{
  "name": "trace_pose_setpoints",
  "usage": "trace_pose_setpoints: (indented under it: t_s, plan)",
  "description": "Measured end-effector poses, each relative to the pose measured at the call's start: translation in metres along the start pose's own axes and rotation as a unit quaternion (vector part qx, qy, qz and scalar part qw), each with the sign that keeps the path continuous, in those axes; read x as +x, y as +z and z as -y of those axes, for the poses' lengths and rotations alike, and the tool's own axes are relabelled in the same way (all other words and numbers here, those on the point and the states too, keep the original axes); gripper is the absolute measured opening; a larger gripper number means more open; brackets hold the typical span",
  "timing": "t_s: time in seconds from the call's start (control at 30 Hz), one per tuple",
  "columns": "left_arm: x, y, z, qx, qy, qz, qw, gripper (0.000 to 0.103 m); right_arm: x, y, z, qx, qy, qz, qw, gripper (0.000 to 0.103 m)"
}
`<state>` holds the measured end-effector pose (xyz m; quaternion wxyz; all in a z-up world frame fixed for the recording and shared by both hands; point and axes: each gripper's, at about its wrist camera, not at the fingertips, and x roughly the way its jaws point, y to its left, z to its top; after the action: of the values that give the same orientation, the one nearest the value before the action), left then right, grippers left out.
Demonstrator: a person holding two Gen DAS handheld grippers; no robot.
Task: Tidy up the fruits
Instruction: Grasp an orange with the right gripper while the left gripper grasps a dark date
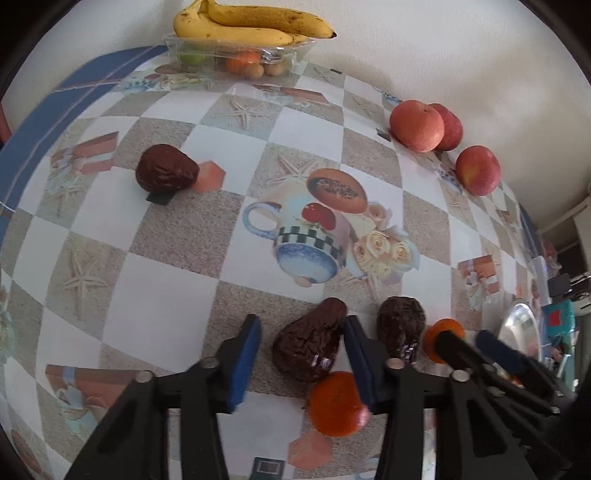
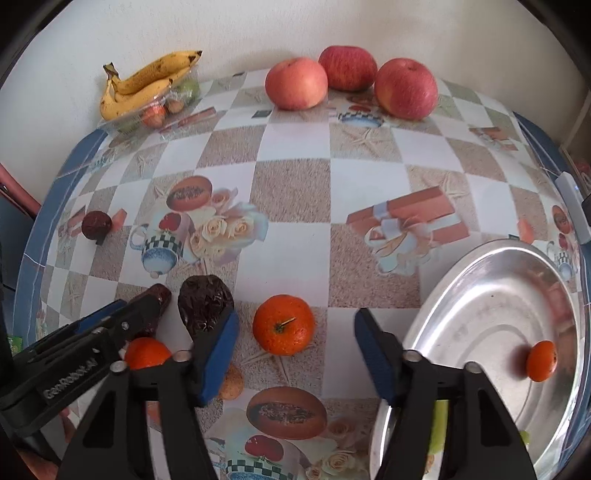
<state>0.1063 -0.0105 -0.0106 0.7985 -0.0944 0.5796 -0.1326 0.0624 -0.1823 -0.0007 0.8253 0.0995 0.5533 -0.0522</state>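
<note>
Avocados dominate the left wrist view: a dark brown wrinkled avocado [image 1: 308,341] lies low in the frame between the spread blue-padded fingers of the left gripper [image 1: 303,354], whose jaws stand open around it without closing. A second dark avocado [image 1: 400,326] sits just right of it, a third [image 1: 166,168] at centre left. An orange tangerine [image 1: 334,404] lies below the jaws. Yellow bananas [image 1: 251,24] top a clear plastic tray [image 1: 236,50] at upper centre; three red apples [image 1: 417,125] rest at upper right.

In the right wrist view, the right gripper [image 2: 295,354] is open, an orange tangerine with a stem [image 2: 283,324] between its fingers, untouched. A round steel plate [image 2: 480,295] at lower right holds another small tangerine [image 2: 541,360].
</note>
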Motion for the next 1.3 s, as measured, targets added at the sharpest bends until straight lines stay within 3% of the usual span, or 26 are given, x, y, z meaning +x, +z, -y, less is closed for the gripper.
trace_pose_setpoints:
  t_s: [0.2, 0.73, 1.3]
  plan:
    - [-0.002, 0.000, -0.002, -0.007, -0.001, 0.000, 1.0000, 0.041, 0.008, -0.003, 0.000, 0.006, 0.023, -0.006, 1.000, 0.038]
    - [-0.041, 0.000, -0.007, -0.028, -0.010, 0.033, 0.9990, 0.040, -0.042, -0.033, -0.001, 0.005, 0.029, 0.036, 0.999, 0.038]
    - [-0.061, -0.009, 0.016, -0.014, -0.023, 0.054, 0.9982, 0.040, -0.077, -0.061, 0.031, 0.031, 0.019, 0.057, 0.998, 0.038]
